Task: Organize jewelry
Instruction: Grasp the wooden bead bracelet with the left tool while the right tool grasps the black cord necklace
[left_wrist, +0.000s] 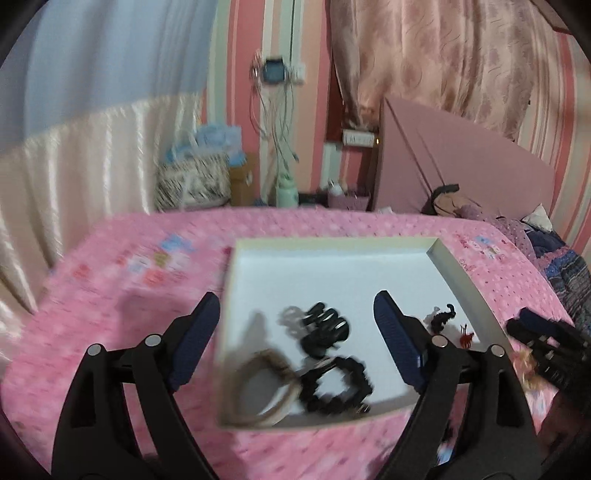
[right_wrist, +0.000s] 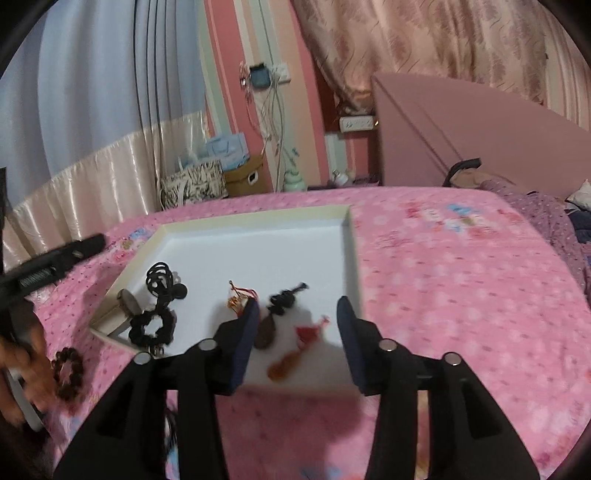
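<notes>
A shallow white tray (left_wrist: 461, 273) lies on the pink bedspread, also in the right wrist view (right_wrist: 349, 240). In it lie a black scrunchie (left_wrist: 334, 386), a black hair clip (left_wrist: 325, 325), a tan braided hairband (left_wrist: 266, 387) and a black tasselled pendant (left_wrist: 441, 317). The right wrist view shows the scrunchie (right_wrist: 153, 326), a dark pendant (right_wrist: 267, 330), an orange gourd charm with a red tassel (right_wrist: 286, 365) and a small red-gold charm (right_wrist: 238, 297). A brown bead bracelet (right_wrist: 68, 371) lies on the bedspread left of the tray. My left gripper (left_wrist: 295, 321) is open above the tray. My right gripper (right_wrist: 299, 321) is open over the tray's near edge.
The pink bedspread (right_wrist: 461, 295) covers the bed. A pink headboard (left_wrist: 461, 155) stands at the back right, with crumpled clothes (left_wrist: 554, 258) beside it. Bags and boxes (left_wrist: 195, 177) stand beyond the bed's far edge. The other gripper shows at the right edge (left_wrist: 546, 343).
</notes>
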